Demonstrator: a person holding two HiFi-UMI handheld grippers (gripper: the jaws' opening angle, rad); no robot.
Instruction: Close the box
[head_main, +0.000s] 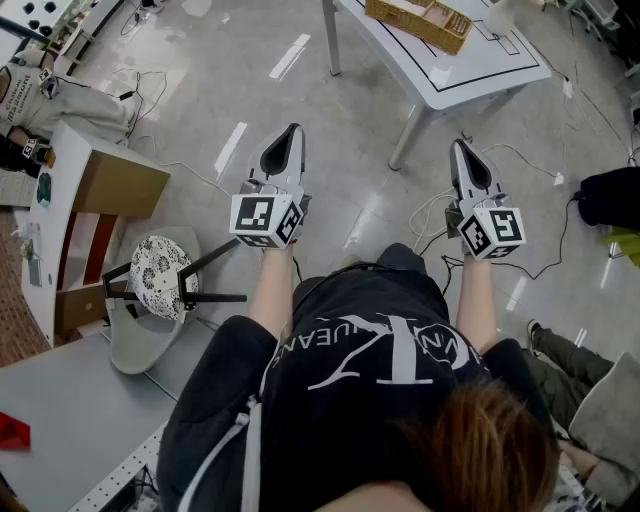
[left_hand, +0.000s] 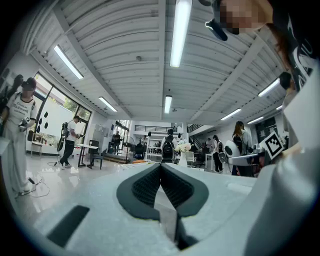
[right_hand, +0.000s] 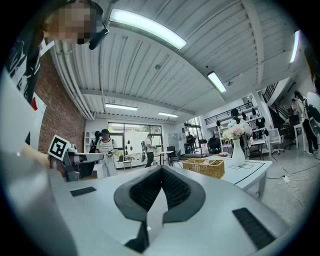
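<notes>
Two closed, empty grippers held level over a grey floor (head_main: 350, 150).
The left gripper (head_main: 291, 135) and the right gripper (head_main: 461, 150) both have their jaws together, with nothing between them. At the top of the frame a white tabletop (head_main: 470, 75) carries a wicker basket (head_main: 420, 20). What seems to be a brown cardboard box (head_main: 120, 185) stands at the left edge, well apart from both grippers. White tape marks (head_main: 290, 57) lie on the floor.
</notes>
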